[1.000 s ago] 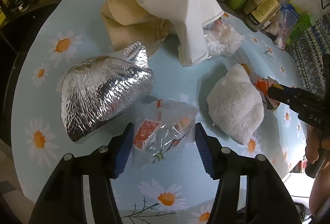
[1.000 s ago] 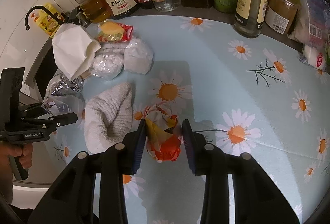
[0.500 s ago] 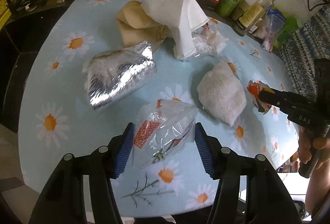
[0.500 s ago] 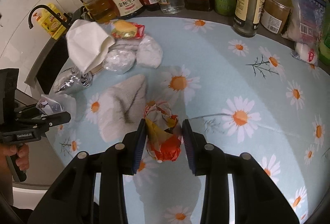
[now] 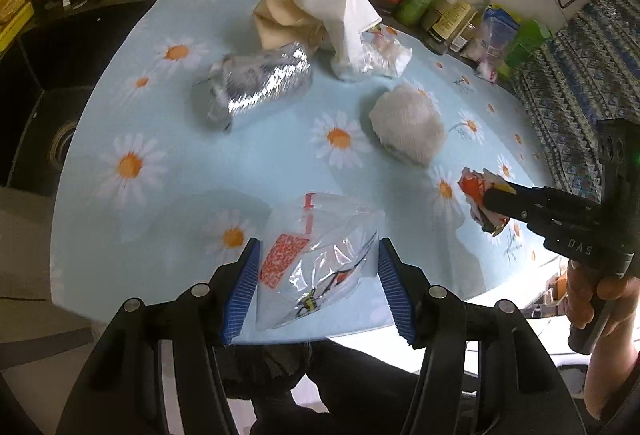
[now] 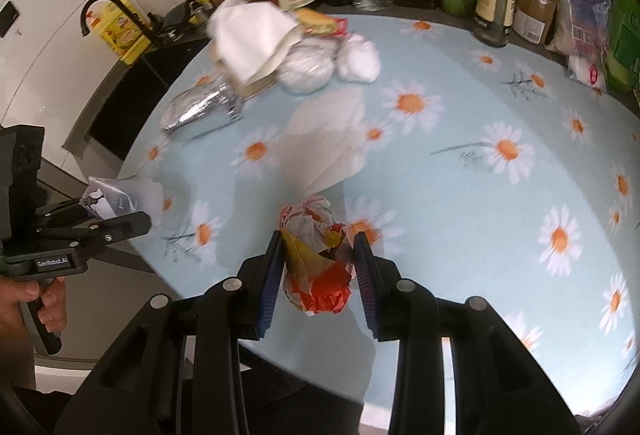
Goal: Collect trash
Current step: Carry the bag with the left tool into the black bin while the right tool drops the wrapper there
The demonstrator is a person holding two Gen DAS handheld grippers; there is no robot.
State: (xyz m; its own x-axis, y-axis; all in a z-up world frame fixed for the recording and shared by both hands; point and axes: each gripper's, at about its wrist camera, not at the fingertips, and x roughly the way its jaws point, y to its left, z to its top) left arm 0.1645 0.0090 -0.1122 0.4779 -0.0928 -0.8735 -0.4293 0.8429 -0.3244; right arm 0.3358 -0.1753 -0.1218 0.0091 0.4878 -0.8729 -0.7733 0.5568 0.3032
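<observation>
Holding a clear plastic bag (image 5: 318, 267), the left tongs (image 5: 318, 289) are squeezing it; the right tongs (image 6: 318, 273) are pinching a crumpled wrapper (image 6: 316, 259) above the table (image 6: 460, 195).

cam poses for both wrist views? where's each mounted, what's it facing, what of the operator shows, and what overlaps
Left wrist: on the left gripper, looking forward and down over the daisy tablecloth toward the bottle row; its fingers pinch a clear plastic bag; the right gripper and hand show at right.
Right wrist: on the right gripper, facing the same table; fingers clamp a crumpled red-yellow wrapper; the left gripper and hand show at left.
Shared: foil bag, white tissue, both held items.
</observation>
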